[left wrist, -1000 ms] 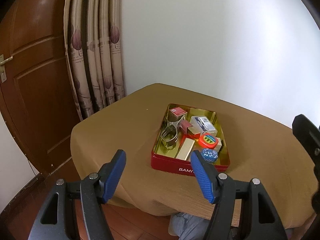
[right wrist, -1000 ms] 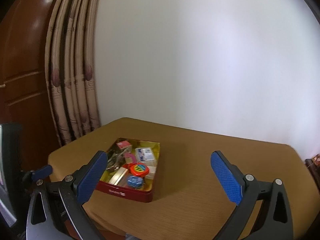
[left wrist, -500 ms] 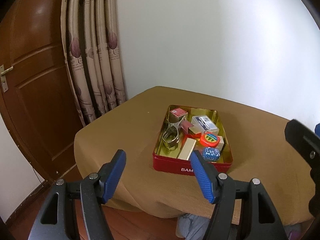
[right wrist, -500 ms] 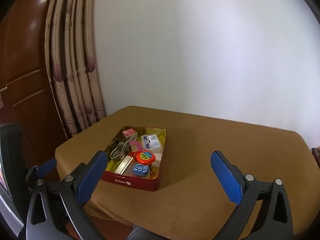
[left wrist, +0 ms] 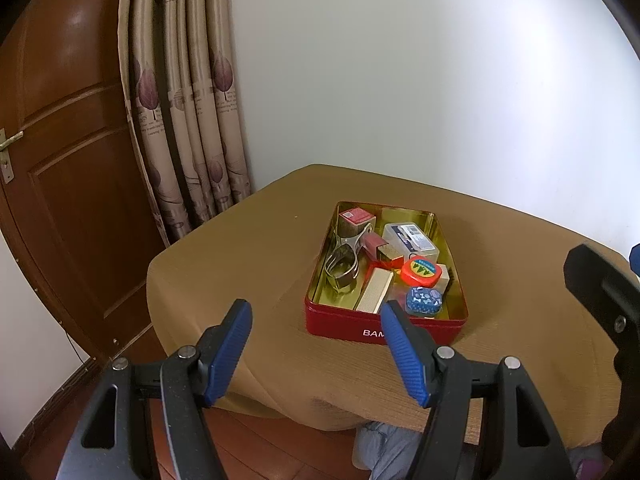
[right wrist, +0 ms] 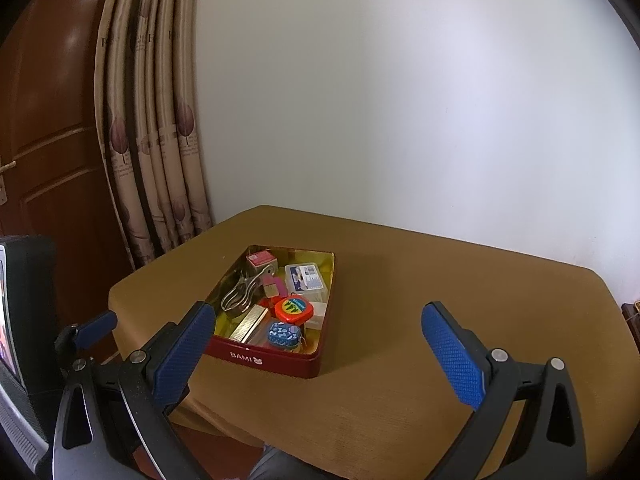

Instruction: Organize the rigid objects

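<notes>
While both grippers are hovering short of the near edge, the bench [right wrist: 420, 304], draped in a tan cloth, is standing against a white wall [right wrist: 400, 100], with a patterned curtain [left wrist: 180, 120] and a brown wooden door [left wrist: 68, 160] to its left.

A red tin [right wrist: 276, 360] with a gold interior is sitting open on the left half of the bench, its long sides running away from the viewer. White lettering is showing on its near wall.

The tin is holding all the rigid objects:
- A metal clip [left wrist: 342, 264] is lying along the left wall.
- A clear plastic box [left wrist: 410, 238] with a printed label is lying toward the far right.
- A gold bar-shaped item [left wrist: 376, 290] is lying near the front wall, just right of the clip.
- A round red case [left wrist: 420, 272] with a yellow and green label is resting right of the gold item.
- A small blue patterned tin [left wrist: 423, 300] is sitting in the near right corner, just in front of the red case.
- A pink cube [left wrist: 356, 216] is sitting in the far left corner.

The left gripper [left wrist: 316, 354] is pointing at the bench's near left part, its blue fingers [left wrist: 228, 356] standing wide apart and gripping nothing. The right gripper [right wrist: 320, 356] is pointing at the middle of the bench, its fingers [right wrist: 452, 356] likewise spread wide with nothing between them. Neither gripper is touching the tin.
</notes>
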The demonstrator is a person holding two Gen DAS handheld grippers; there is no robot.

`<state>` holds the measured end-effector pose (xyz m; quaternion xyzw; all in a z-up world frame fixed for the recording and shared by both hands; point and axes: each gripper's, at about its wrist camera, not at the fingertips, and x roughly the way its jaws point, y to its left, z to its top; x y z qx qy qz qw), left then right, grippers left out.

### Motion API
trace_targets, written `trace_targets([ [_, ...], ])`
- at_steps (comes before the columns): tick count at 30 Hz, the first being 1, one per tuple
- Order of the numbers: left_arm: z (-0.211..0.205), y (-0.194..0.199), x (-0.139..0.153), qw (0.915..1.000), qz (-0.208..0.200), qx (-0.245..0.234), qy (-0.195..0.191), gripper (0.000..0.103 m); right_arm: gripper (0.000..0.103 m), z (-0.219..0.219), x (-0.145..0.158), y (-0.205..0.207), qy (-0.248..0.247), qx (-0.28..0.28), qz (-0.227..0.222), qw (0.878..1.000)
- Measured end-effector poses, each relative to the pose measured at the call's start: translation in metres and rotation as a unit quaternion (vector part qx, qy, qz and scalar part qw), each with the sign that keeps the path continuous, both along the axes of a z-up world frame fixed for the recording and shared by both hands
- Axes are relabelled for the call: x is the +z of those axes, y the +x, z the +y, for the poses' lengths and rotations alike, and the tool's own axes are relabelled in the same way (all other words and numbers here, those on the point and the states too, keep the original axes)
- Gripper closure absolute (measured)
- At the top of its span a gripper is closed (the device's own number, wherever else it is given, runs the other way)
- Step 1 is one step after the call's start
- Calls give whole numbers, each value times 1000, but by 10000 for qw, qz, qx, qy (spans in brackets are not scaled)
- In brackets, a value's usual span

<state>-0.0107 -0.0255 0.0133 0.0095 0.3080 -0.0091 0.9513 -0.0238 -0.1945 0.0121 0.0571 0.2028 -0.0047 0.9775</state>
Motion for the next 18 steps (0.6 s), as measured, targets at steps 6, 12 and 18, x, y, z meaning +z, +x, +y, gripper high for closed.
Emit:
trace_targets([
  [6, 2, 4, -3, 9999, 113, -37, -22, 34, 1, 2, -1, 0, -46, 8, 20, 10000],
  [12, 5, 8, -6, 9997, 216, -39, -104, 34, 1, 3, -4, 1, -28, 31, 91, 9999],
  [18, 5, 8, -8, 9997, 230, -60, -88, 34, 1, 4, -5, 2, -41, 48, 119, 9999],
])
